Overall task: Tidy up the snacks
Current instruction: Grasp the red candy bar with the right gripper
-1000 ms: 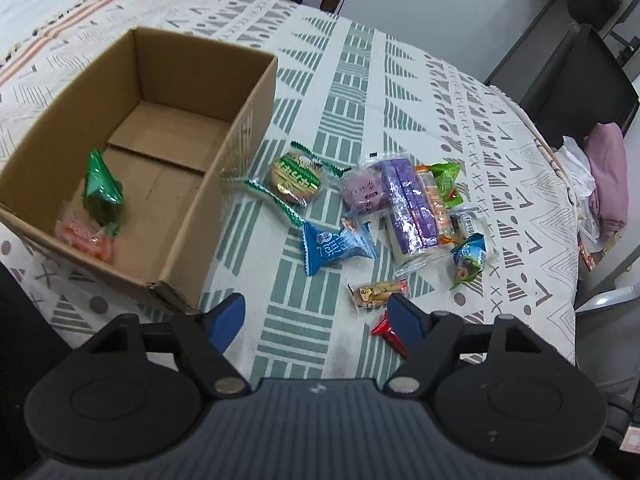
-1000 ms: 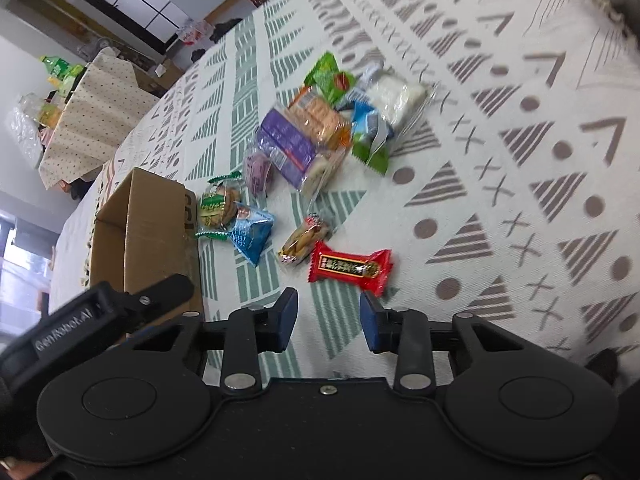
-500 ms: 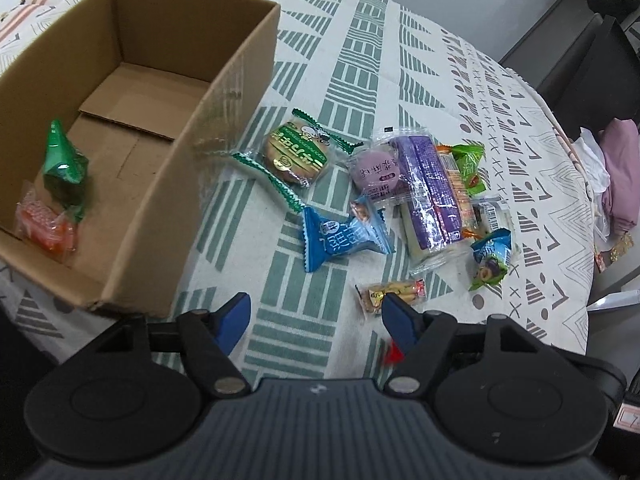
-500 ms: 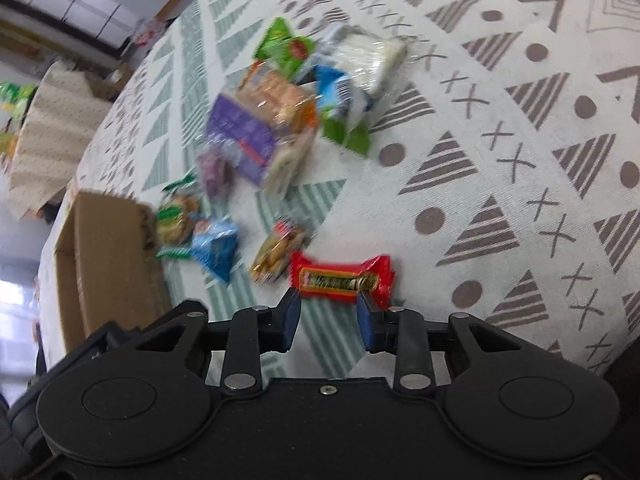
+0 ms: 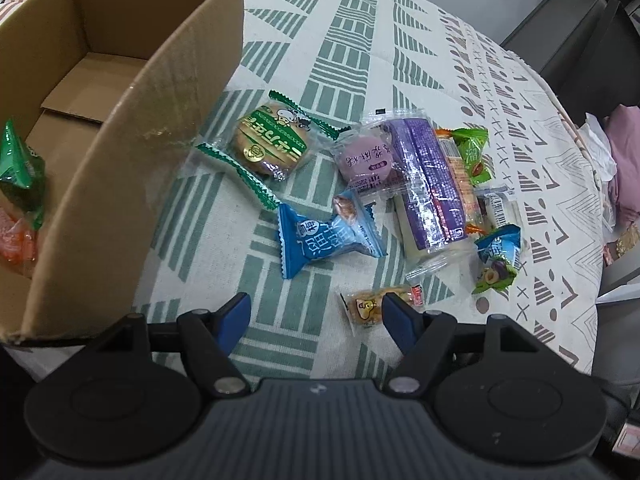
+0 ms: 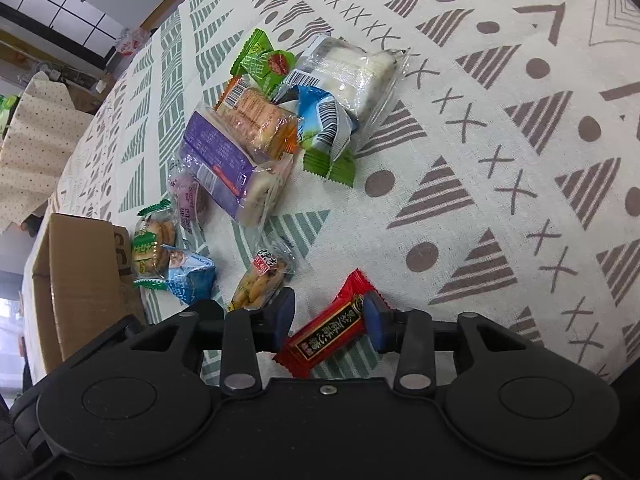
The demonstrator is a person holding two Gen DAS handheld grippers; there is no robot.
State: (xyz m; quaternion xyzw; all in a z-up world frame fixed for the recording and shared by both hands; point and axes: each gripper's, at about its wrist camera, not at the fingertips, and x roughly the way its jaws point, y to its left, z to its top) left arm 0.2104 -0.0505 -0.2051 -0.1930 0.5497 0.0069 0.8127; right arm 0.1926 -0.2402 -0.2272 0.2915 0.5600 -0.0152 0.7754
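Red foil marks the piece we are about to take: the red candy bar (image 6: 326, 330) lies on the patterned cloth near the worktop's near edge, and our right gripper (image 6: 327, 315) has it between its fingers (image 6: 284, 314), which stand spread on either side. One blue pad looks to be at the wrapper's edge, yet nothing is clamped.

Just beside it lies a small yellow nut packet (image 6: 260, 280), then a blue twist-wrapped sweet (image 5: 324, 238) and a round biscuit in green-trimmed film (image 5: 274, 142). Further toward the middle of the worktop sits the heap: a purple round cake (image 5: 366, 156), a long purple sandwich pack (image 5: 430, 192), an orange cracker pack (image 6: 256, 120), a white cake in clear film (image 6: 356, 74), a green sweet (image 5: 474, 152) and a blue-and-green prune sweet (image 5: 498, 258).

Our left gripper (image 5: 316, 312) hovers wide open and empty above the cloth, near the nut packet.

The cardboard box (image 5: 120, 184) stands toward the left edge. Inside we see only two things, a green pyramid packet (image 5: 20, 168) and an orange-red sweet (image 5: 16, 244).

We judge the job barely begun: two snacks boxed, some ten left outside.
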